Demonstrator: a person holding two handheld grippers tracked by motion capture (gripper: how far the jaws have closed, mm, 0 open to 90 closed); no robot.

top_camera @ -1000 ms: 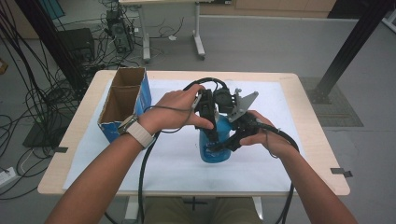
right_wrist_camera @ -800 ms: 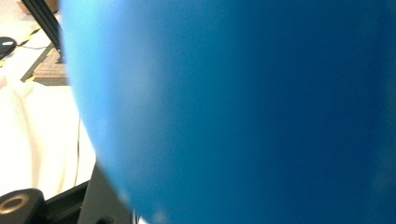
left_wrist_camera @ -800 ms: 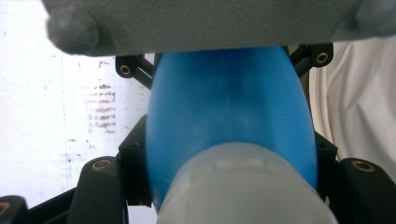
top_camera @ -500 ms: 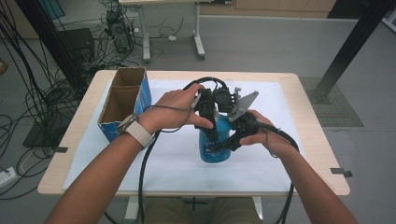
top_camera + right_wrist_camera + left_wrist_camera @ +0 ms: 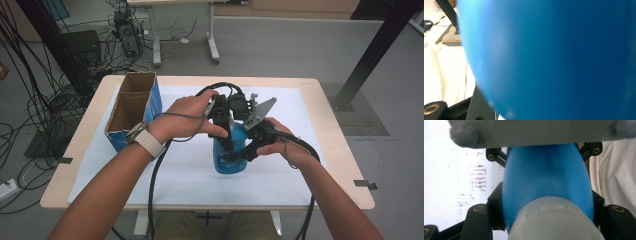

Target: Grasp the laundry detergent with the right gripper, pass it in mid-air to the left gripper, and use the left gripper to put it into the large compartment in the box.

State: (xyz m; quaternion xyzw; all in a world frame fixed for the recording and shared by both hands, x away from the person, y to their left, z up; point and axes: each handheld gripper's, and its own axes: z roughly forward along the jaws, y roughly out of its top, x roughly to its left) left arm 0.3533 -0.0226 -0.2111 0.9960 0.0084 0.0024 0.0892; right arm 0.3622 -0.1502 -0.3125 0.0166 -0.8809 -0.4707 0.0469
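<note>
While both tongs are closed on the blue bottle (image 5: 231, 159), the bottle stands upright on the white sheet near the middle of the worktop (image 5: 320, 100), just in front of the person. The left tongs (image 5: 226, 145) come from above and clamp it high up, around the pale cap (image 5: 556, 220) end, as the left gripper view shows along the blue body. The right tongs (image 5: 245, 152) hold the bottle from the side, lower on its body, and in the right gripper view the blue wall (image 5: 554, 60) is very close to the camera. The open cardboard box (image 5: 132, 107) stands apart at the left edge. Probably the person tries to turn or pull the cap. The risk is that the smooth, rounded plastic slips between the pads if the two grips twist against each other, or the soft body is squeezed and the bottle tips over on the sheet.
</note>
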